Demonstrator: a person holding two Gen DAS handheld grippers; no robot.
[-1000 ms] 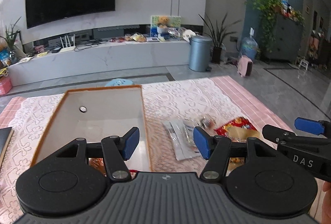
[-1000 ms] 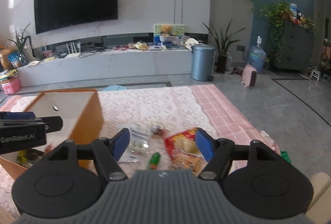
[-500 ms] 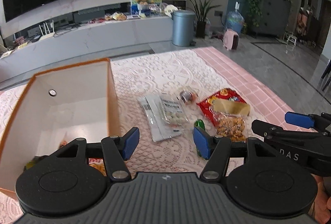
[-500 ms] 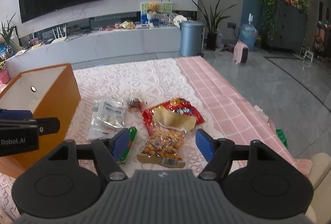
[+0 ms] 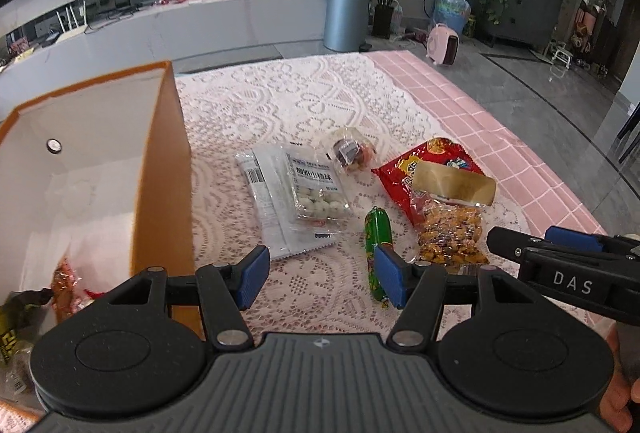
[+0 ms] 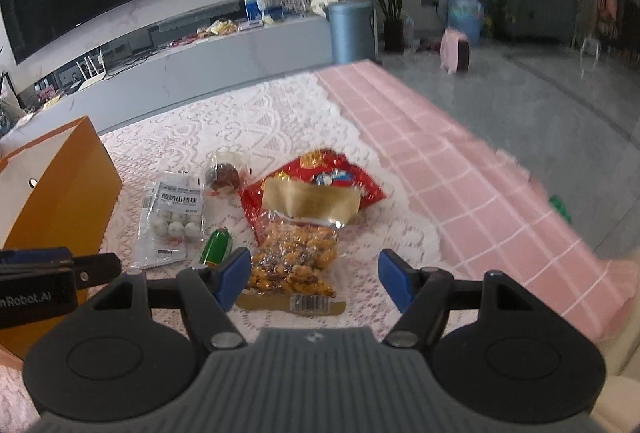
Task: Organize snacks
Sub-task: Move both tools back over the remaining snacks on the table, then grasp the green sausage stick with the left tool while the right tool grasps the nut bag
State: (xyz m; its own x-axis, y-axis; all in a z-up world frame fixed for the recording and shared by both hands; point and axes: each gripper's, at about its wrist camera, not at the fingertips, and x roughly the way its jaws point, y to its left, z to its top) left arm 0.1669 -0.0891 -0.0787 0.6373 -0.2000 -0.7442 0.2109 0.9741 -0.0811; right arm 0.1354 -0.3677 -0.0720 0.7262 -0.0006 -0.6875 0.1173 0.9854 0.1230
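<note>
Both tools hang spread and empty over the tabletop (image 5: 320, 101): left tool (image 5: 318, 273) by the sausage (image 5: 376, 229), right tool (image 6: 314, 277) straddling the peanut bag (image 6: 294, 257). Snacks lie loose beside the box (image 5: 160, 169), probably awaiting pickup.

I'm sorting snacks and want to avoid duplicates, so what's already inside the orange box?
In the orange box, a few wrapped snacks lie at the near end. The hand-held gripper body hides that corner, so I cannot count them.
</note>
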